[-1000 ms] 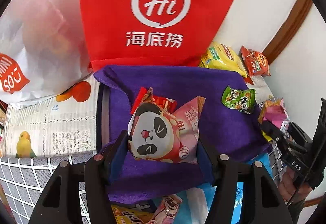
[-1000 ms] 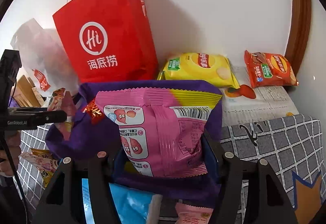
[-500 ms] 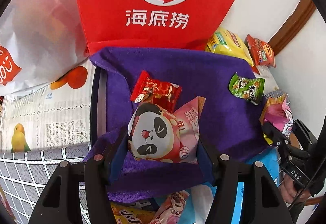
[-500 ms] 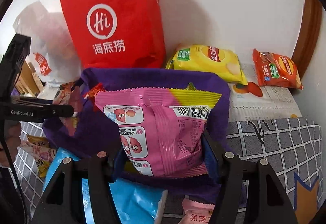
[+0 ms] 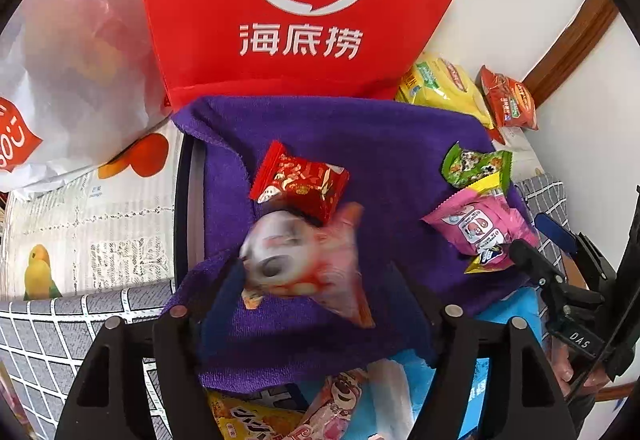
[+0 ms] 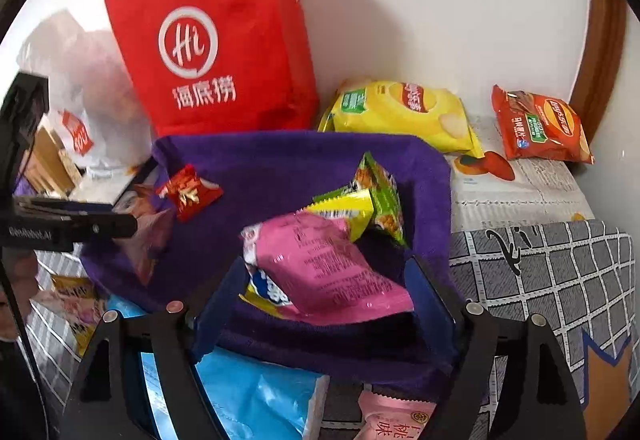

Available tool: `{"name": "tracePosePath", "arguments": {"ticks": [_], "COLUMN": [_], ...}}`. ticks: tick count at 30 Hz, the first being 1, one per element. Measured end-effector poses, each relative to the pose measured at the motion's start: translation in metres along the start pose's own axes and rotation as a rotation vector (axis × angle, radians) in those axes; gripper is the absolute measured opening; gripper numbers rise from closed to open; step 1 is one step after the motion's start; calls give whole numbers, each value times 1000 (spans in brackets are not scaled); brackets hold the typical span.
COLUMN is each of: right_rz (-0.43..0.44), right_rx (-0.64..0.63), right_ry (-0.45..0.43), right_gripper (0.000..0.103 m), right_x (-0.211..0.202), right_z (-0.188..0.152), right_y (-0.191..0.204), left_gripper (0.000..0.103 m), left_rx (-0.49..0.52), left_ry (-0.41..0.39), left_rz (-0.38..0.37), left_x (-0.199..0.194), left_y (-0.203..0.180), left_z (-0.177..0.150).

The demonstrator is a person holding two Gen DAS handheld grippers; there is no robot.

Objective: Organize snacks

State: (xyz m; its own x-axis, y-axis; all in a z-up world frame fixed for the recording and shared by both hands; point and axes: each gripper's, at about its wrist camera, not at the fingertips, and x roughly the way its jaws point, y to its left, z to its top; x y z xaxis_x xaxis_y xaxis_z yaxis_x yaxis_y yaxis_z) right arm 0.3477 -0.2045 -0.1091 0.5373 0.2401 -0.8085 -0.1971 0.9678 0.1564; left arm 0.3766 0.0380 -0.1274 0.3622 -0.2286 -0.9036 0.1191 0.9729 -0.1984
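On the purple towel-lined tray (image 5: 400,128), both hand-held grippers are opening, dropping the panda-print packet (image 5: 296,260) and the pink foil packet (image 6: 320,264): two snacks delivered.

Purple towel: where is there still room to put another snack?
The purple towel is bare along its back strip by the red bag, and in the middle between the red packet and green packet. It is crowded near the front, around the pink bag and panda packet.

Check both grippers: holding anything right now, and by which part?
Nothing is held. The left gripper is opening; the blurred panda packet is dropping free. The right gripper is opening too; the pink packet lies loose between its jaws on the purple cloth.
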Motion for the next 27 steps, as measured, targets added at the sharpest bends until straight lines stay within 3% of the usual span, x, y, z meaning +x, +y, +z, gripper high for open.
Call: {"name": "tracePosePath", "arguments": {"ticks": [11, 13, 16, 20, 27], "right_rz": [-18, -40, -66, -19, 10], "right_rx": [9, 14, 34, 97, 139], "right_ry": [-108, -93, -52, 5, 71], "right_gripper": [82, 81, 69, 61, 59], "right_x": [-58, -63, -65, -61, -44], "right_z": [-7, -16, -31, -55, -77], "right_y": [-6, -12, -23, -40, -50], "left_gripper": [75, 75, 75, 75, 75], "left_rx": [7, 15, 27, 49, 66], "left_ry": [-55, -65, -74, -90, -117], "left_rz": [-60, -67, -60, -64, -63], "left_x": [-33, -40, -46, -57, -89], "left_y": [-4, -7, -13, -21, -20], "left_z": [-1, -3, -4, -7, -24]}}
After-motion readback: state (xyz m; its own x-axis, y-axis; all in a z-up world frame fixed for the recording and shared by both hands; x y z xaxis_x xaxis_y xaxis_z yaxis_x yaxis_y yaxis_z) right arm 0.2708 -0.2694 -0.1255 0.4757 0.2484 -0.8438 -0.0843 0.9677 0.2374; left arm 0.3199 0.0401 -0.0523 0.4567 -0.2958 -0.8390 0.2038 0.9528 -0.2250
